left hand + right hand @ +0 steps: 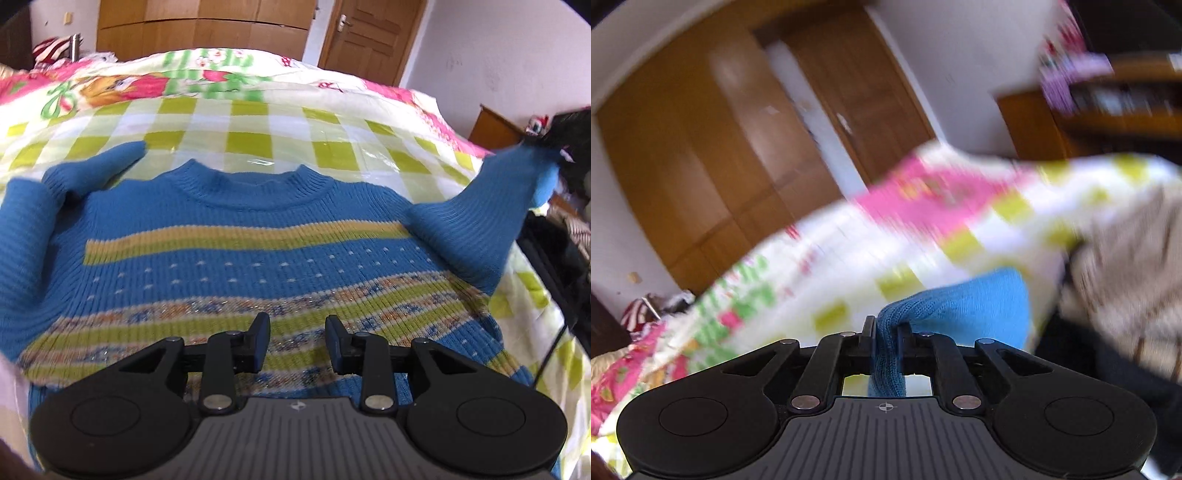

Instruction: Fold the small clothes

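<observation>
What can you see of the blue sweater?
The sweater is blue ribbed knit with a yellow chest stripe, white dots and green-orange patterned bands. It lies flat, collar away, on the checked bedspread. One sleeve rests bent on the bed; the other sleeve is lifted, its cuff pinched in the right gripper jaws.

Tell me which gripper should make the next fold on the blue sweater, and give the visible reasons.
Right. The right gripper is already shut on the sleeve cuff and holds it above the bed, ready to carry across the sweater. The left gripper hovers open over the hem, holding nothing.
</observation>
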Demonstrator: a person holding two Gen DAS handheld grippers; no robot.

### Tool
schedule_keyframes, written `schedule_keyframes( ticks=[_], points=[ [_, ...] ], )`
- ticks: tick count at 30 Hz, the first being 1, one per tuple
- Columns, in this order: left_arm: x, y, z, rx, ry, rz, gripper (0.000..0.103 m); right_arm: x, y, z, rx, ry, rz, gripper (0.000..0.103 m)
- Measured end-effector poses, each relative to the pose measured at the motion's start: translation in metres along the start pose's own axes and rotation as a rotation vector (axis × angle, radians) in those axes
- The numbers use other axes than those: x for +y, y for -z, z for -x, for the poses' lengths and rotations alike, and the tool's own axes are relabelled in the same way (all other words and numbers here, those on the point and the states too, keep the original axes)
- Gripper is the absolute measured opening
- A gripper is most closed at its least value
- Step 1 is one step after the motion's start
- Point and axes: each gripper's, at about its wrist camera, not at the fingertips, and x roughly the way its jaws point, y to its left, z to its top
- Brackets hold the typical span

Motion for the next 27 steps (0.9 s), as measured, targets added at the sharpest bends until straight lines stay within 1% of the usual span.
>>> schedule_keyframes(
  ticks=[2, 3, 5, 7, 9, 12, 14, 15, 16, 18, 19, 21, 23, 25, 27],
  points=[
    [0.005, 0.001, 0.001, -0.002, 0.02, 0.019, 0.046, 0.013, -0.019, 0.02, -0.078, 0.002, 0.029, 0.009],
    [0.007, 0.002, 0.001, -0.003, 0.028, 0.022, 0.046, 0.015, -0.029, 0.028, -0.107, 0.022, 0.038, 0.009],
    [0.007, 0.001, 0.002, -0.004, 0.04, 0.022, 0.046, 0.012, -0.048, 0.036, -0.129, 0.075, 0.073, 0.009],
    [0.007, 0.002, 0.002, -0.007, 0.047, 0.016, 0.047, 0.004, -0.057, 0.039, -0.135, 0.148, 0.114, 0.009],
    [0.007, 0.003, 0.002, -0.006, 0.054, 0.013, 0.048, -0.009, -0.059, 0.037, -0.103, 0.202, 0.126, 0.009],
    [0.006, 0.006, 0.002, -0.004, 0.06, 0.006, 0.049, -0.022, -0.039, 0.02, -0.042, 0.278, 0.165, 0.009],
    [0.006, 0.008, 0.003, -0.007, 0.063, -0.007, 0.049, -0.024, -0.022, 0.01, -0.012, 0.274, 0.153, 0.009],
    [0.006, 0.008, 0.003, -0.008, 0.067, -0.008, 0.049, -0.018, -0.014, 0.009, -0.007, 0.252, 0.173, 0.009],
    [0.008, 0.007, 0.005, -0.007, 0.073, -0.005, 0.049, -0.003, -0.006, 0.009, -0.01, 0.227, 0.223, 0.009],
    [0.015, 0.006, 0.01, -0.012, 0.077, 0.014, 0.049, 0.036, 0.014, 0.014, -0.025, 0.154, 0.378, 0.009],
    [0.019, 0.005, 0.013, -0.02, 0.068, 0.024, 0.049, 0.059, 0.026, 0.019, -0.029, 0.098, 0.468, 0.009],
    [0.028, 0.003, 0.021, -0.039, 0.033, 0.041, 0.05, 0.103, 0.057, 0.03, -0.027, -0.033, 0.669, 0.009],
    [0.041, 0.003, 0.03, -0.056, -0.007, 0.058, 0.051, 0.138, 0.098, 0.042, -0.012, -0.163, 0.903, 0.009],
    [0.054, 0.006, 0.036, -0.064, -0.041, 0.077, 0.051, 0.158, 0.144, 0.051, 0.015, -0.284, 1.161, 0.01],
    [0.067, 0.011, 0.039, -0.065, -0.075, 0.1, 0.051, 0.164, 0.181, 0.056, 0.043, -0.355, 1.336, 0.01]
  ],
)
